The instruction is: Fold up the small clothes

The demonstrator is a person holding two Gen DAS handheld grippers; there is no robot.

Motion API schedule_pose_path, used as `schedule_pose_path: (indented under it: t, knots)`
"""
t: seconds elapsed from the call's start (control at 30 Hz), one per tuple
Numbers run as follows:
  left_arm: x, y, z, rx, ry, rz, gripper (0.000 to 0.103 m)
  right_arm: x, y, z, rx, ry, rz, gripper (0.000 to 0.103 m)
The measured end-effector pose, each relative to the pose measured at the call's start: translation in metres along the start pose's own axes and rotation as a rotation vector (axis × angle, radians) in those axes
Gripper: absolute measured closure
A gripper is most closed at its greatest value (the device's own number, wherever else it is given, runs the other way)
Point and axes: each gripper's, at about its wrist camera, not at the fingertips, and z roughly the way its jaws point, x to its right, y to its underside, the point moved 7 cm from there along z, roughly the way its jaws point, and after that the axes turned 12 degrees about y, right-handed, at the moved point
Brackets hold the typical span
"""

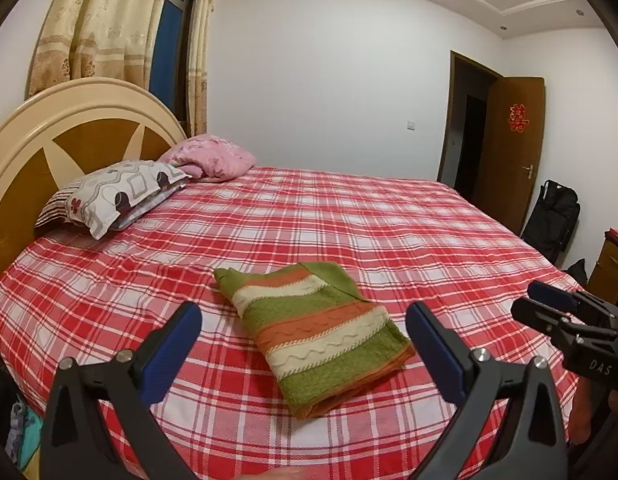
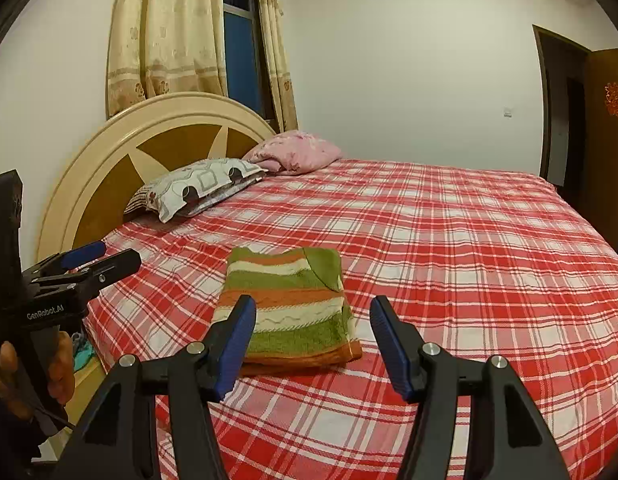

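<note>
A small knitted sweater [image 1: 317, 332] with green, orange and cream stripes lies folded into a neat rectangle on the bed's red plaid sheet [image 1: 389, 232]. My left gripper [image 1: 305, 320] hovers in front of it, open, with nothing between its blue pads. In the right wrist view the same folded sweater [image 2: 289, 308] lies just beyond my right gripper [image 2: 313, 312], which is also open and holds nothing. Each gripper shows at the edge of the other's view: the right gripper [image 1: 549, 304] at the right, the left gripper [image 2: 97, 258] at the left, held by a hand.
A patterned pillow [image 1: 117, 196] and a pink bundle of bedding [image 1: 213, 156] lie by the round headboard [image 1: 49, 140]. Curtains and a window stand behind it. An open brown door [image 1: 513, 144], a black bag [image 1: 557, 216] and a wooden cabinet [image 1: 609, 268] are at the right.
</note>
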Motion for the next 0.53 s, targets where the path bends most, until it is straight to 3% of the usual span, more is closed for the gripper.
schedule_pose_path:
  t: [0.53]
  knots:
    - [-0.0023,0.0032,0.0034,0.000,0.007,-0.013,0.000,-0.0010,0.0007,-0.0028,0.001,-0.003,0.003,0.043]
